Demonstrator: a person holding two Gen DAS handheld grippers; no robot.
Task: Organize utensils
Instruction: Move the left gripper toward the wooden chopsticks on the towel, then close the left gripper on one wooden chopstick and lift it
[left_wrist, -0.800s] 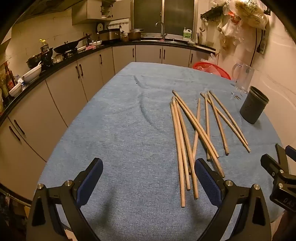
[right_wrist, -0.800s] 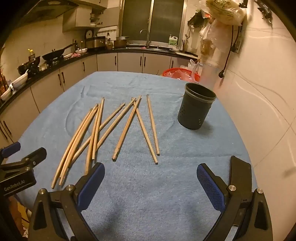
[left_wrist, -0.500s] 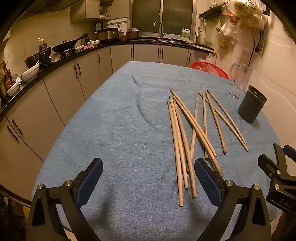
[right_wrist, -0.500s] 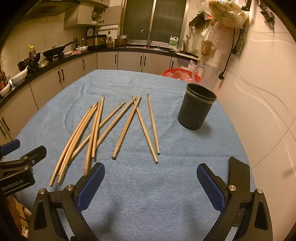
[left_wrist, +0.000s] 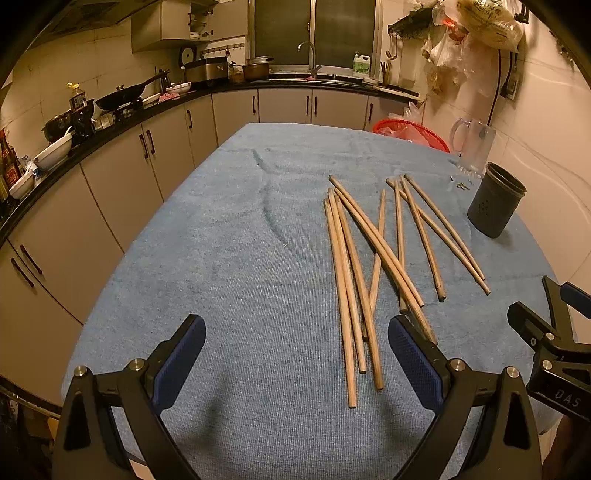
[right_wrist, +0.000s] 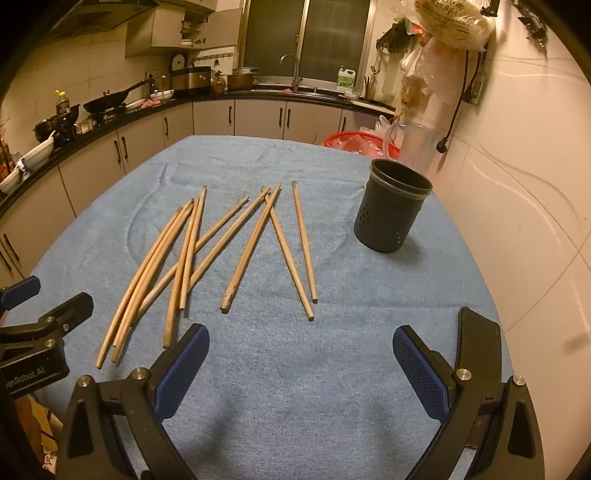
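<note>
Left wrist view is showing the left gripper (left_wrist: 295, 354) hanging over the near edge of the blue cloth (left_wrist: 229, 266), its blue-padded fingers (left_wrist: 179, 360) standing spread as wide as they go and gripping nothing. Wooden chopsticks (left_wrist: 364, 266) are lying scattered on the cloth ahead of the right-hand finger, the nearest ends reaching just beside that finger's pad and one stick passing behind its tip. Further ahead and off to the right, the dark perforated holder (left_wrist: 495, 205) is standing upright, well apart from the sticks. Over on the right wrist view, the right gripper (right_wrist: 301, 365) is likewise gaping fully open and empty above bare cloth. From here the chopsticks (right_wrist: 207, 251) are fanning out ahead and to the left of the left-hand finger, while the holder (right_wrist: 393, 210) is sitting ahead, roughly in line with the right-hand finger. A clear jug (right_wrist: 415, 147) and a red basket (right_wrist: 360, 142) are waiting just behind it.
</note>
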